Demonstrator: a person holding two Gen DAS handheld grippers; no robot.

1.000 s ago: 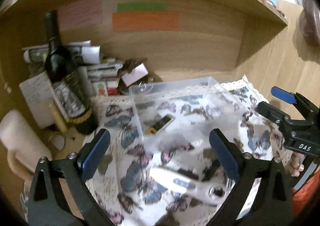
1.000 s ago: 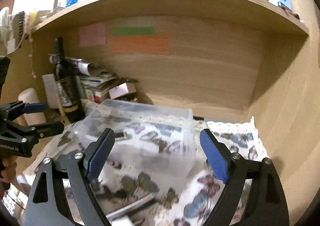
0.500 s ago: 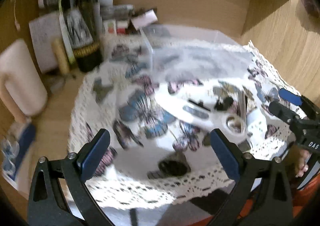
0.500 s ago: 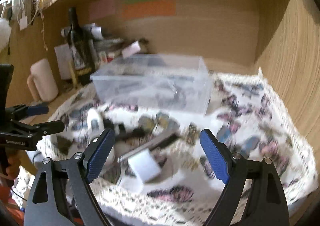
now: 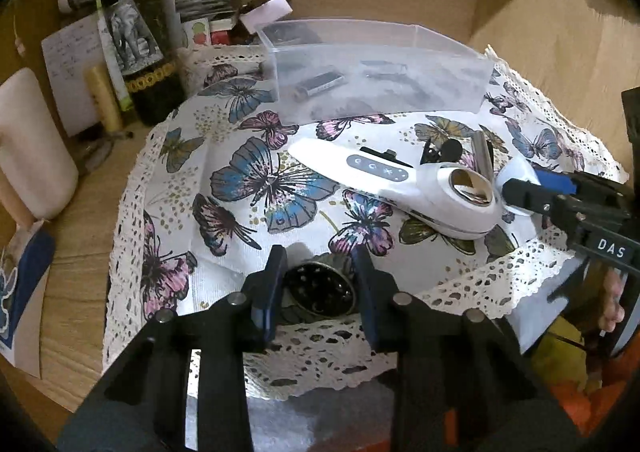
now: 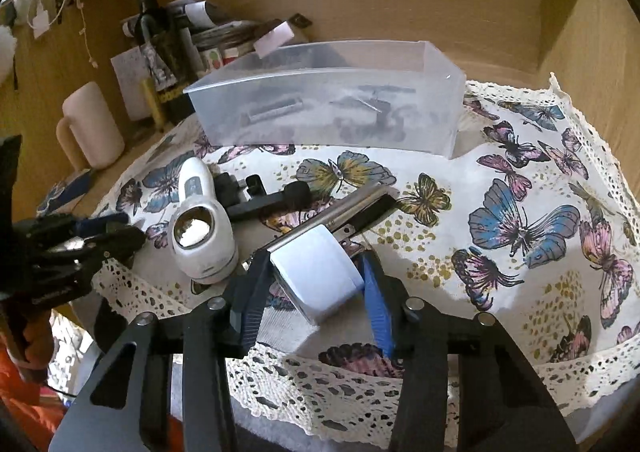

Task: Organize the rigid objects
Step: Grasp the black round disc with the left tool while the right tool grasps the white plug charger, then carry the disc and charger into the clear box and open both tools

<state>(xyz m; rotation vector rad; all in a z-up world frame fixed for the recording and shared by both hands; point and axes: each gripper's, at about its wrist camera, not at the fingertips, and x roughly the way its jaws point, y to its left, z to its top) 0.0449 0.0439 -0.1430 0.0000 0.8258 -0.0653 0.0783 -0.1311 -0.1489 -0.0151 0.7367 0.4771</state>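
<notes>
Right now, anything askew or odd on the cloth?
Mostly ordinary clutter. The white block between the right gripper fingers sits tilted, one corner down on the butterfly cloth. The white handheld device lies diagonally, still outside the clear bin.

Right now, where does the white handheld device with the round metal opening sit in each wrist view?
Left wrist: the white handheld device lies right of centre on the butterfly cloth, opening toward the right gripper.
Right wrist: the same device lies left of centre, beside the left gripper.
Shared landmark: the clear plastic bin stands behind it in both.
</notes>
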